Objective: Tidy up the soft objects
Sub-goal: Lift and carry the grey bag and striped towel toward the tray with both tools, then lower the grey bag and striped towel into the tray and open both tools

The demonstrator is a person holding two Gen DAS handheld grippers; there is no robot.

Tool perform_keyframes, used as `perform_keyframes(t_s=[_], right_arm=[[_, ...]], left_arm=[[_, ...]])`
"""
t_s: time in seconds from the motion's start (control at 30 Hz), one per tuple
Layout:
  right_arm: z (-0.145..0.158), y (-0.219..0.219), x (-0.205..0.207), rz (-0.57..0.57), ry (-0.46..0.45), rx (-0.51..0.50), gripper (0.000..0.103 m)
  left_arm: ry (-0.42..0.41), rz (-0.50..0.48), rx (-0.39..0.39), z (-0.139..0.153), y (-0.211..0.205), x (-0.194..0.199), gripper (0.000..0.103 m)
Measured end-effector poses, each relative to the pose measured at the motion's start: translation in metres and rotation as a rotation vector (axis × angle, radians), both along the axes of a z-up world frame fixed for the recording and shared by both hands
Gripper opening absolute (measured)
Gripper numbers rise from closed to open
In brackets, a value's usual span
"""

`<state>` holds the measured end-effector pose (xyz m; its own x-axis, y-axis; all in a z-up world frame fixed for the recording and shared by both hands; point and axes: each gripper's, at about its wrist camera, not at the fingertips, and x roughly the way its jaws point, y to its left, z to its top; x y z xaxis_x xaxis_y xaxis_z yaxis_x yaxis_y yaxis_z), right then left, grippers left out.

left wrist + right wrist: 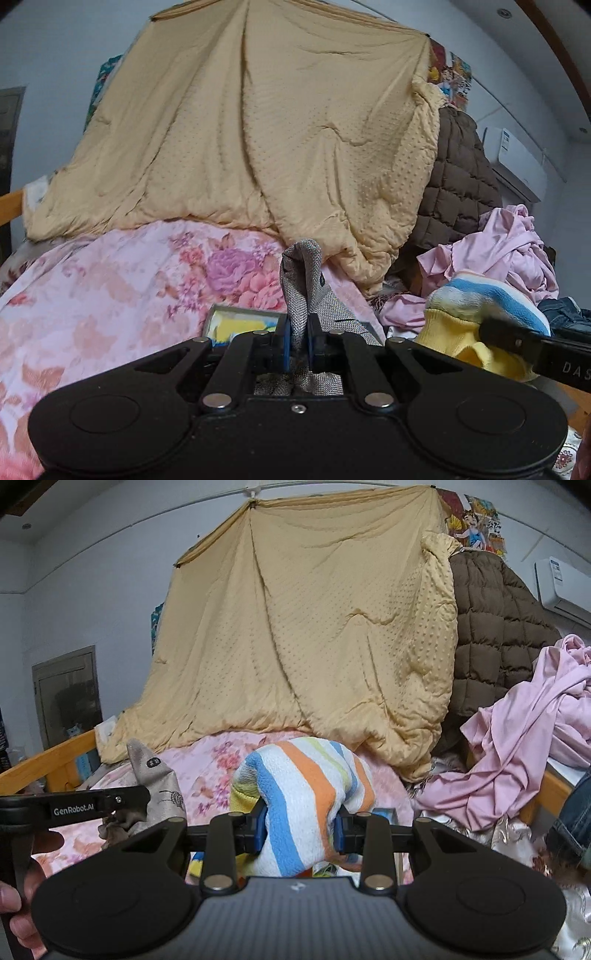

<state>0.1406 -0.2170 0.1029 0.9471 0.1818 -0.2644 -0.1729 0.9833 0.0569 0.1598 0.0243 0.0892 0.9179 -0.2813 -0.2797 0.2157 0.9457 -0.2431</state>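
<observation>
- My left gripper [298, 341] is clamped thin on a grey woven fabric sock [304, 280], pinched near its middle so the loose end stands up above the jaws, clear of the pink floral bedspread [110, 280].
- A shallow tray with yellow and blue contents [242, 326] lies on the bed just below both grippers; judging by that, it may be where the socks go, though the gripper bodies hide most of it.
- My right gripper [300, 830] squeezes a thick fleecy sock striped blue, orange and white [295, 786], bunched wide between the pads; its lower end is hidden behind the gripper.
</observation>
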Motion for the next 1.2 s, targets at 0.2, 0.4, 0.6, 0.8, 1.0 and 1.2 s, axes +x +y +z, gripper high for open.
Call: perform_keyframes(t_s=[0.2, 0.4, 0.6, 0.8, 1.0, 1.2], right_arm=[[0.001, 0.002, 0.03, -0.014, -0.019, -0.015, 0.036], [-0.002, 0.007, 0.067, -0.025, -0.034, -0.049, 0.036], [-0.013, 0.01, 0.111, -0.052, -0.037, -0.081, 0.036], [-0.026, 0.01, 0.154, -0.061, -0.015, -0.101, 0.036], [-0.05, 0.005, 0.207, -0.091, 0.055, -0.097, 0.036], [-0.084, 0.004, 0.257, -0.111, 0.154, -0.09, 0.036]], left_arm=[[-0.035, -0.028, 0.025, 0.005, -0.016, 0.039, 0.009], [-0.054, -0.043, 0.032, 0.003, -0.027, 0.087, 0.009], [-0.045, -0.051, 0.057, -0.007, -0.042, 0.136, 0.009], [0.015, -0.038, 0.091, -0.032, -0.052, 0.19, 0.009], [0.085, -0.024, 0.116, -0.063, -0.058, 0.24, 0.009], [0.177, -0.004, 0.166, -0.096, -0.063, 0.281, 0.009]])
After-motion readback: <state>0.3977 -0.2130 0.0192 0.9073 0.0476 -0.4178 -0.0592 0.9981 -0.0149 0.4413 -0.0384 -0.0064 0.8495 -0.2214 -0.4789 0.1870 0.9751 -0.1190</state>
